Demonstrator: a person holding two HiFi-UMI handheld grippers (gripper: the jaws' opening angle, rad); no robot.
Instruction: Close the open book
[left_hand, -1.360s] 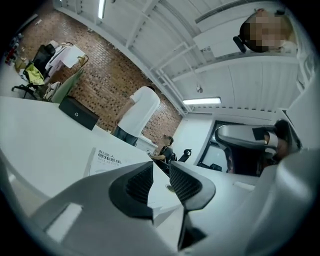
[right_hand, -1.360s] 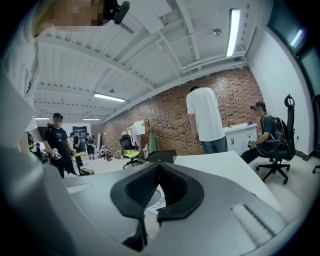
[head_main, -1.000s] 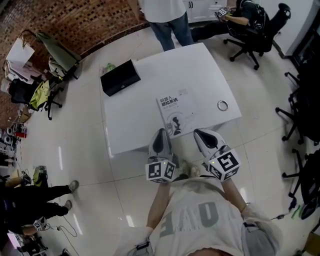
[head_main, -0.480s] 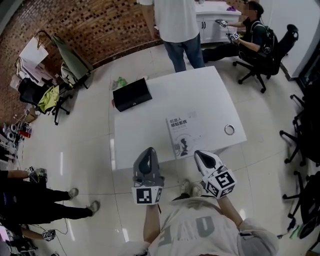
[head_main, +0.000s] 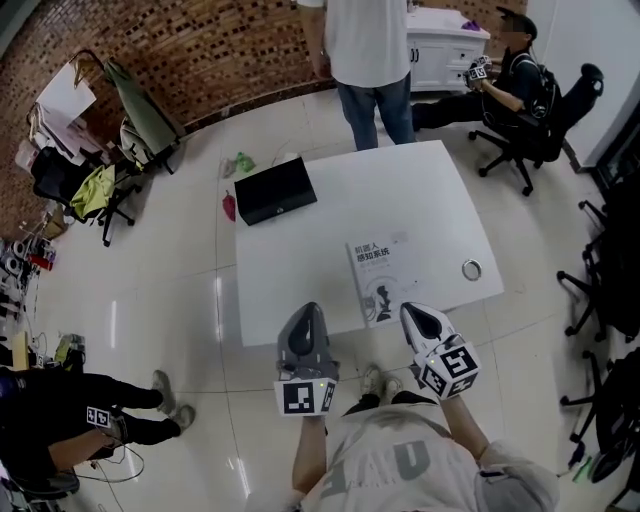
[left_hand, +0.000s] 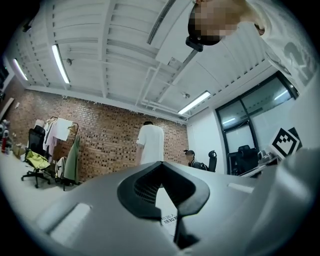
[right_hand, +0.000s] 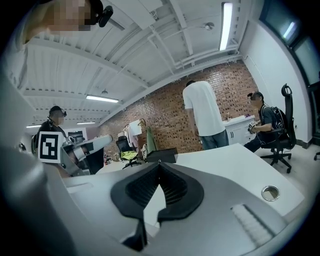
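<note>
The one book (head_main: 380, 281) lies closed, cover up, on the white table (head_main: 300, 250) near its front edge, its long axis running away from the person and its title at the far end. Only the head view shows it whole. The left gripper view catches a strip of its print (left_hand: 168, 218). Just short of that edge hang two grippers, the left gripper (head_main: 303, 315) and the right gripper (head_main: 417, 314), both with jaws closed on nothing. Also on the table are one metal ring (head_main: 471, 269) and one black box (head_main: 275, 190).

Left gripper (head_main: 304, 314), right gripper (head_main: 414, 314): jaws together.

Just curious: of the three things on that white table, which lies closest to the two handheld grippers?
The book, lying just ahead of them; the black box and metal ring sit farther off.
</note>
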